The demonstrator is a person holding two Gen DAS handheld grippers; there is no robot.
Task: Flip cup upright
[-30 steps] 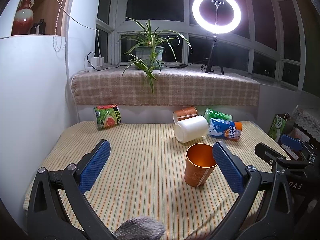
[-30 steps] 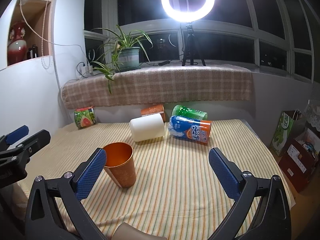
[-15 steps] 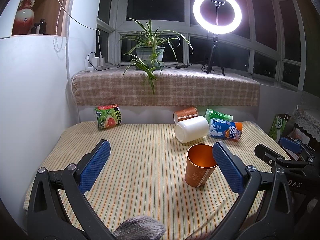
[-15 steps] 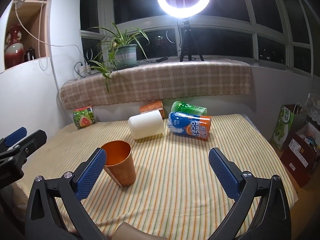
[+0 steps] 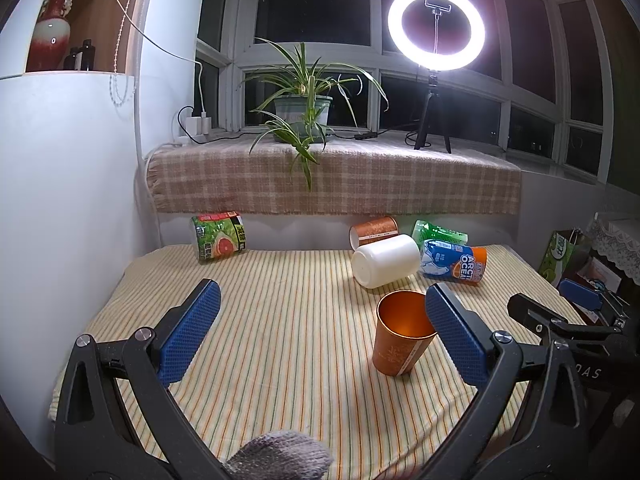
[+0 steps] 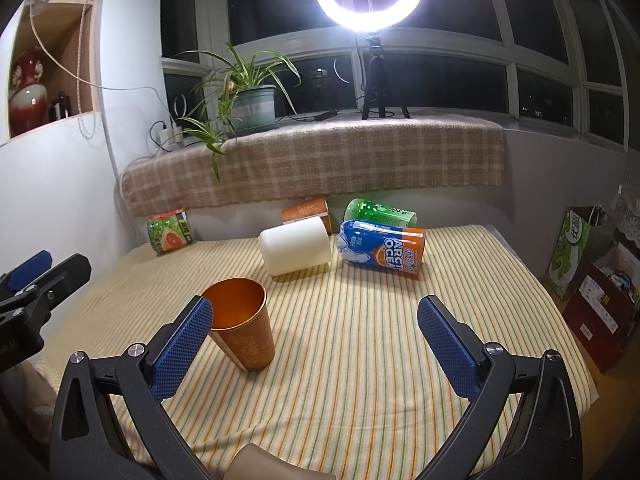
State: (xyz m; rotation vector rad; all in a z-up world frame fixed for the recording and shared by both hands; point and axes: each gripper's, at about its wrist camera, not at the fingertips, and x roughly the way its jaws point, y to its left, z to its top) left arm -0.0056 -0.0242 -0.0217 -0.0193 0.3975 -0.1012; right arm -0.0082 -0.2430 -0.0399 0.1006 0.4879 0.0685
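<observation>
An orange metallic cup [image 5: 400, 336] stands upright, mouth up, on the striped tablecloth [image 5: 280, 320]. It also shows in the right wrist view [image 6: 244, 328]. My left gripper [image 5: 320, 328] is open and empty, its right pad in front of the cup's right rim. My right gripper [image 6: 316, 340] is open and empty, its left pad in front of the cup's left rim. Neither gripper holds the cup. Each gripper shows at the edge of the other's view.
A white cup [image 5: 386, 260] lies on its side behind the orange cup. Near it lie an orange cup [image 5: 374, 230], a green can [image 5: 440, 234] and a blue-orange can [image 5: 454, 260]. A grapefruit can [image 5: 218, 236] lies far left. A wall stands left, boxes right.
Both views have risen and drawn back slightly; the right view shows it most, the scene sitting lower in frame. The orange cup stays upright in place. Both grippers stay open.
</observation>
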